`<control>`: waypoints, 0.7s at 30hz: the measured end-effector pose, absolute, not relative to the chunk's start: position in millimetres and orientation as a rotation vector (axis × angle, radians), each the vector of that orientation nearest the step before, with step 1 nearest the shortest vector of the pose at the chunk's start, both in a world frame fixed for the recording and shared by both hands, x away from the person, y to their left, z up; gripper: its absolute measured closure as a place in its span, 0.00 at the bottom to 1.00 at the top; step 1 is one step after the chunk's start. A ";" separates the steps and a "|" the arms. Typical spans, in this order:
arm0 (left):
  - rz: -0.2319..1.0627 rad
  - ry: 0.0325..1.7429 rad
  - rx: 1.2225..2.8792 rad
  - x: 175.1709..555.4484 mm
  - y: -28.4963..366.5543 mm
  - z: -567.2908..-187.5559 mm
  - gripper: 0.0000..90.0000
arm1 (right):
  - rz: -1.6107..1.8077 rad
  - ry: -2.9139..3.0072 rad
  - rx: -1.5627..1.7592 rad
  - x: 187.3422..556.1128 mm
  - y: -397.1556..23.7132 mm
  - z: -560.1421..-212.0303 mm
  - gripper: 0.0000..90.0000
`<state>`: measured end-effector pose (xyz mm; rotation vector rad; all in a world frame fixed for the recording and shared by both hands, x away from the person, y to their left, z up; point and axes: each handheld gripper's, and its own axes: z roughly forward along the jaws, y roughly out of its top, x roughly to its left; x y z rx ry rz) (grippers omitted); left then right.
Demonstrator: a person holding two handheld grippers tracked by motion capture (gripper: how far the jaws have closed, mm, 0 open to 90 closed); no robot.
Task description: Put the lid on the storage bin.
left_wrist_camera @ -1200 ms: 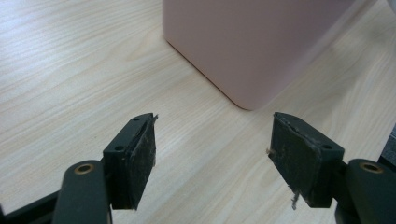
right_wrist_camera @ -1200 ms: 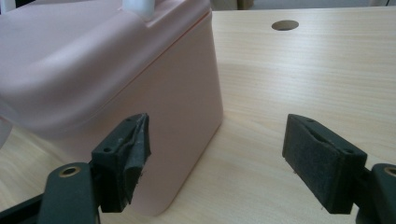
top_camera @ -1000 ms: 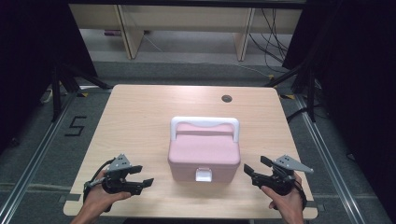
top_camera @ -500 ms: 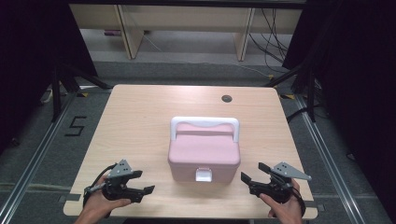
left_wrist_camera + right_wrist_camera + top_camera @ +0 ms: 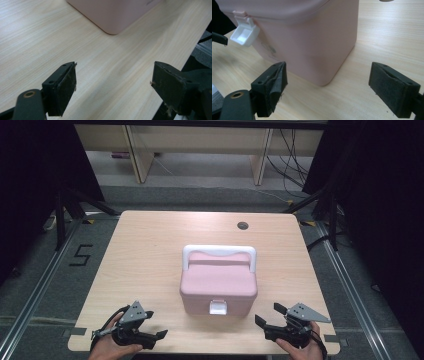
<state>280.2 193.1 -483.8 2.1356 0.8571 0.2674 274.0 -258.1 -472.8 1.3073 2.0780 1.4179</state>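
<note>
At the middle of the bench [image 5: 150,255], a little toward the near edge, a pink box [image 5: 218,282] is seen in the high view, with its white handle [image 5: 219,252] lying over the far side of the lid and a white latch [image 5: 218,307] on its near face. Wide bare wood is left to the left, to the right and behind the box, up to the far edge, where a small dark round hole [image 5: 243,225] is set. The left gripper [image 5: 159,336] is held at the near-left corner by a hand [image 5: 111,349], close to the near edge and well apart from the box. The right gripper [image 5: 267,315] is held near the near-right corner by the other hand [image 5: 300,349], nearer to the box but not touching it. The fingers of both are spread wide with nothing between them.

In the left gripper view, the two black fingers [image 5: 61,87] are seen wide apart over bare wood. The rounded lower corner of the box [image 5: 112,13] is at the top, well ahead of them. The bench edge runs down the right side, just beside the right finger.

In the right gripper view, the fingers [image 5: 272,86] are also wide and hold nothing. A corner of the box [image 5: 312,47] stands near, ahead of the gap between them, and the white latch [image 5: 244,31] hangs open at the upper left. Free wood is left to the right of the box.
</note>
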 end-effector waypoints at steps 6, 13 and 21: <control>0.273 0.844 2.146 269.9 186.1 -487.2 0.21 | 1.408 2.105 1.272 265.0 -255.7 -477.4 0.18; 0.281 0.808 2.185 261.8 181.0 -488.9 0.20 | 1.322 2.220 1.222 254.1 -248.7 -490.4 0.18; 0.282 0.804 2.200 259.3 179.9 -491.1 0.20 | 1.249 2.296 1.163 245.3 -242.4 -494.8 0.18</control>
